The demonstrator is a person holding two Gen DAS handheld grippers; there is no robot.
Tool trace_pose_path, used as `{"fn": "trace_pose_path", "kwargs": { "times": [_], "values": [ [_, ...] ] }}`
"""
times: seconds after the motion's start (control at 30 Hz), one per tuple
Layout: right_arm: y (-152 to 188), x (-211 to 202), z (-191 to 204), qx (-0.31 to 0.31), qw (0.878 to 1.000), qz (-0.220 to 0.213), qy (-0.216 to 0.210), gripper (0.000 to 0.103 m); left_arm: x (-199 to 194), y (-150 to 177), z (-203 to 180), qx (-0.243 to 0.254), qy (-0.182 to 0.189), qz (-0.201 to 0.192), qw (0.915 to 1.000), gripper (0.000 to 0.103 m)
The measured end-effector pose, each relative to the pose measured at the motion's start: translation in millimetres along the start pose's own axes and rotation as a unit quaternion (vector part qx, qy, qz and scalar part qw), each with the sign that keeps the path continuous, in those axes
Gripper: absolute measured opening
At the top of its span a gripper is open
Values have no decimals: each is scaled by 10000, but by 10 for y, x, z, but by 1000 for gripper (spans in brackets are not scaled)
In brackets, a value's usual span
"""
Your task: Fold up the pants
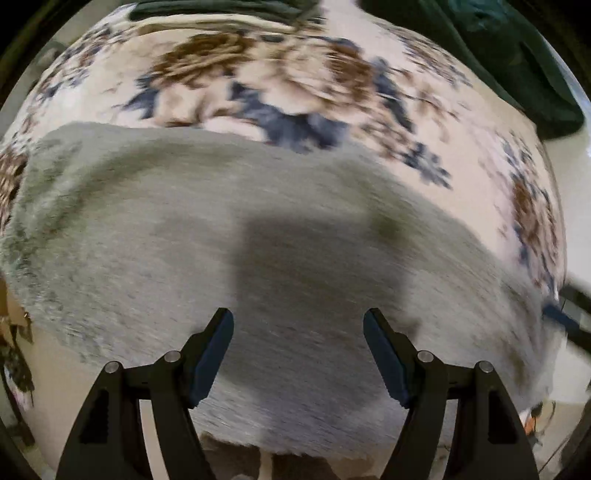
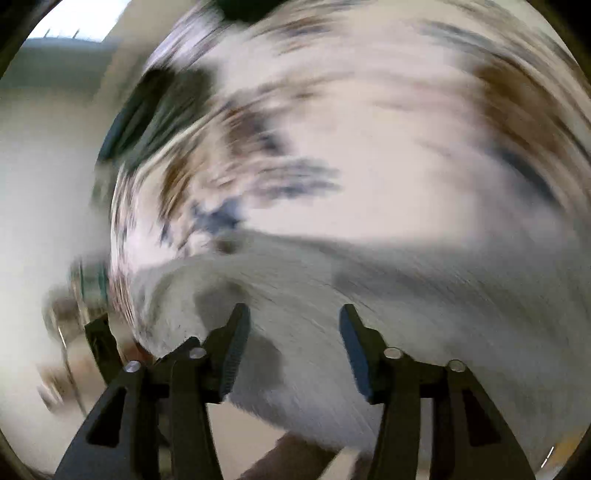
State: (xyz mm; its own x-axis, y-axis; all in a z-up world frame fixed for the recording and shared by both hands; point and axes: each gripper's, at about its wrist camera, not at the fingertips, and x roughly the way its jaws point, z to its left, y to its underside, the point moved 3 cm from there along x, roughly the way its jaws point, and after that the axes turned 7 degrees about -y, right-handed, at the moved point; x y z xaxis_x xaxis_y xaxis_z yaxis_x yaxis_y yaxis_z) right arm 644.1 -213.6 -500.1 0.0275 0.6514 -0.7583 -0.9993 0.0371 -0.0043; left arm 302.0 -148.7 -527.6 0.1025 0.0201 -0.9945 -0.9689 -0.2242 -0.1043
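The grey pants (image 1: 258, 236) lie spread on a floral blanket (image 1: 266, 74) in the left wrist view. My left gripper (image 1: 298, 321) is open above the pants, with its shadow on the cloth, and holds nothing. In the right wrist view, which is blurred by motion, the pants (image 2: 388, 295) fill the lower half. My right gripper (image 2: 294, 315) is open over their left end and holds nothing. The pants' near edge shows just below both pairs of fingers.
The floral blanket (image 2: 369, 147) covers the surface. A dark green cloth (image 1: 517, 62) lies at the far right, another dark item (image 1: 221, 9) at the far edge. The blanket's left edge (image 2: 114, 221) drops to a pale floor with blurred objects (image 2: 74, 314).
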Motion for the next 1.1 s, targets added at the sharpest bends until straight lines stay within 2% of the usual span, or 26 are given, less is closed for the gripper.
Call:
{"fn": "trace_pose_path", "kwargs": {
  "times": [0.03, 0.1, 0.2, 0.23, 0.27, 0.3, 0.43, 0.47, 0.53, 0.6, 0.63, 0.67, 0.7, 0.73, 0.8, 0.83, 0.9, 0.97, 1.07, 1.1],
  "values": [
    [-184, 324, 277, -512, 9982, 310, 104, 68, 39, -25, 72, -60, -55, 21, 10000, 71],
    [-364, 786, 589, -1090, 9905, 794, 281, 68, 120, -59, 174, -148, -107, 72, 9998, 71],
    [-480, 1408, 748, -1445, 9764, 1464, 658, 66, 240, -90, 311, -244, -85, 133, 9996, 71],
    [-487, 1558, 771, -1488, 9715, 1647, 837, 60, 270, -90, 341, -252, -71, 148, 9995, 71],
    [-494, 1676, 753, -1538, 9675, 1738, 1009, 21, 306, -85, 380, -273, -56, 165, 9995, 71],
    [-524, 1712, 712, -1451, 9686, 1688, 1104, 11, 346, -76, 414, -290, -6, 196, 9994, 71],
    [-749, 1509, 427, -405, 9884, 1221, 812, 11, 457, -42, 500, -322, 248, 315, 9987, 71],
    [-806, 1445, 354, -303, 9895, 1059, 939, 7, 465, -40, 515, -315, 305, 304, 9986, 71],
    [-886, 1306, 226, -180, 9894, 792, 1205, 7, 492, -36, 548, -326, 336, 364, 9982, 71],
    [-869, 1151, 173, 185, 9933, 774, 838, 8, 491, -42, 580, -398, 432, 392, 9975, 71],
    [-843, 1097, 195, 179, 9944, 800, 663, 9, 470, -50, 594, -420, 471, 412, 9972, 71],
    [-778, 1033, 277, 53, 9953, 856, 455, 17, 445, -58, 617, -431, 498, 419, 9970, 71],
    [-708, 973, 328, -64, 9952, 889, 391, 28, 410, -62, 631, -457, 532, 425, 9966, 71],
    [-640, 960, 376, -159, 9948, 961, 302, 35, 365, -66, 650, -497, 568, 425, 9962, 71],
    [-402, 1044, 480, -343, 9890, 1438, -82, 35, 282, -42, 718, -531, 575, 388, 9962, 71],
    [-324, 1121, 479, -394, 9870, 1554, -106, 35, 241, -45, 739, -538, 563, 368, 9963, 71],
    [-320, 1202, 318, -399, 9886, 1395, 400, 35, 171, -40, 770, -553, 550, 312, 9965, 71],
    [-437, 1190, 18, -75, 9917, 968, 848, 35, 165, -3, 797, -500, 481, 294, 9972, 71],
    [-484, 949, -245, 785, 9955, 396, 354, 37, 153, 56, 802, -421, 428, 349, 9976, 71],
    [-465, 835, -254, 798, 9959, 275, 312, 47, 132, 42, 770, -404, 423, 347, 9977, 71]
  ]
}}
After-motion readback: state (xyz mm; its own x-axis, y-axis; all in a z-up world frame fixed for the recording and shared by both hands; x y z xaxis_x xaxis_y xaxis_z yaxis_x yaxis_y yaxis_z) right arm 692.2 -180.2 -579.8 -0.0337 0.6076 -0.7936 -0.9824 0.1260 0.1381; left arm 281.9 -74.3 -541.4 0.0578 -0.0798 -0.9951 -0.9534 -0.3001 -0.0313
